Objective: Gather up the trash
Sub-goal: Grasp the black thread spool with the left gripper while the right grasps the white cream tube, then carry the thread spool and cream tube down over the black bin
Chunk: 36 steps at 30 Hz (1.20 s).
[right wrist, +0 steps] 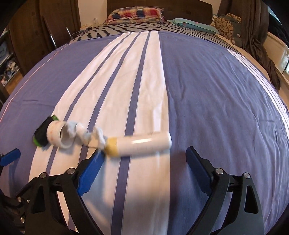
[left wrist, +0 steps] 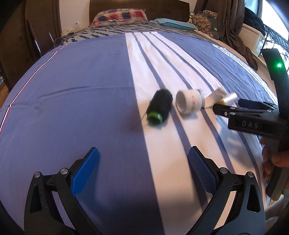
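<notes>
Both tools wide open, empty: left tool short of black spool; right tool just behind white bottle.

Striped bedsheet, plaid pillow, brown curtain.

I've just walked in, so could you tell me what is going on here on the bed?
A person holds a gripper in each hand over a blue-and-white striped bedspread. Four bits of trash lie in a row: a black spool, a white paper cup, a crumpled tissue and a white bottle. The right gripper is open, close to the bottle. The left gripper is open, short of the spool. Neither holds anything.
</notes>
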Each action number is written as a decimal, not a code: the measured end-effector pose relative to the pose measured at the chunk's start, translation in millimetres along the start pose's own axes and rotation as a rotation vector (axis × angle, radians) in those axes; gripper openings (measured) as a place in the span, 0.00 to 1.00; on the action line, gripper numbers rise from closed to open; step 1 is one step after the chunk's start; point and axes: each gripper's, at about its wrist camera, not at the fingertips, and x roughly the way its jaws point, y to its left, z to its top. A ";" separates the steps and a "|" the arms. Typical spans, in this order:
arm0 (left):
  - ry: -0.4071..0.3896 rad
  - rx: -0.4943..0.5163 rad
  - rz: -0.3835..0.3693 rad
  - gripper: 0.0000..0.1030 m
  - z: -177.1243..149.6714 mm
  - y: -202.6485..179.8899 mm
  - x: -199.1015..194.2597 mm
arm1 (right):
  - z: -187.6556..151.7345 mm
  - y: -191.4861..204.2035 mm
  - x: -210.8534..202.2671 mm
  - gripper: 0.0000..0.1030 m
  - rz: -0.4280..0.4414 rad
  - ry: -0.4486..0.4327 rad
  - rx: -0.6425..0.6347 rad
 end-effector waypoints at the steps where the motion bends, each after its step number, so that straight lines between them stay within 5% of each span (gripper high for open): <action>1: -0.001 -0.002 -0.001 0.92 3.3 0.1 2.7 | 1.5 0.1 1.4 0.85 0.002 -0.001 -0.001; 7: -0.004 -0.011 -0.011 0.87 26.8 0.8 21.5 | 6.8 -6.4 3.3 0.67 0.025 -0.020 0.013; 13: -0.006 -0.006 -0.022 0.68 42.1 -0.1 30.7 | 4.8 -9.6 0.0 0.67 0.037 -0.034 0.001; 16: 0.003 0.018 -0.026 0.58 44.1 -3.6 34.5 | -0.8 -13.3 -4.7 0.67 0.039 -0.036 0.000; 20: 0.004 0.026 -0.037 0.28 40.0 -7.8 29.0 | -15.0 -18.4 -15.0 0.67 0.037 -0.041 0.005; 36: -0.028 0.009 -0.072 0.25 -66.4 -32.3 -57.5 | -110.1 -18.2 -89.9 0.67 0.025 -0.107 -0.013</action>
